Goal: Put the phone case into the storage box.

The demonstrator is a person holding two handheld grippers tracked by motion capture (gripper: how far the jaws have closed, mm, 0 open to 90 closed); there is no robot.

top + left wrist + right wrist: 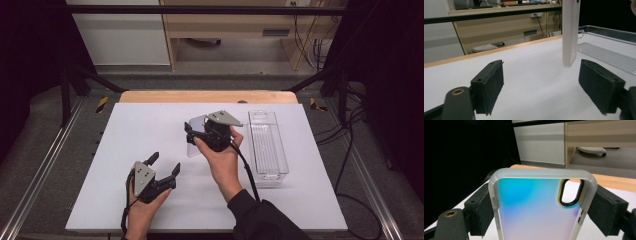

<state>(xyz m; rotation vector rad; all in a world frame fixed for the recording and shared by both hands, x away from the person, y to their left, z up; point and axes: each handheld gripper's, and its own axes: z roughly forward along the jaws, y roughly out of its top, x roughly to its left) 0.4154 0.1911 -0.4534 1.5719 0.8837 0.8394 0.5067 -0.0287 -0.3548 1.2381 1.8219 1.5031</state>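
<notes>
Two hands reach in from the near edge, each holding a black two-jaw gripper. The left gripper (163, 164) sits low at the left, its jaws spread wide apart with nothing between them, pointing up and to the right; its grey three-cornered plate faces up and a cable trails back past the wrist. The right gripper (192, 133) is raised near the middle, its jaws pointing left. They are clamped on the two side edges of a phone case (537, 207). A dark sleeve covers the right forearm, and the right hand (224, 161) wraps the gripper body from below.
</notes>
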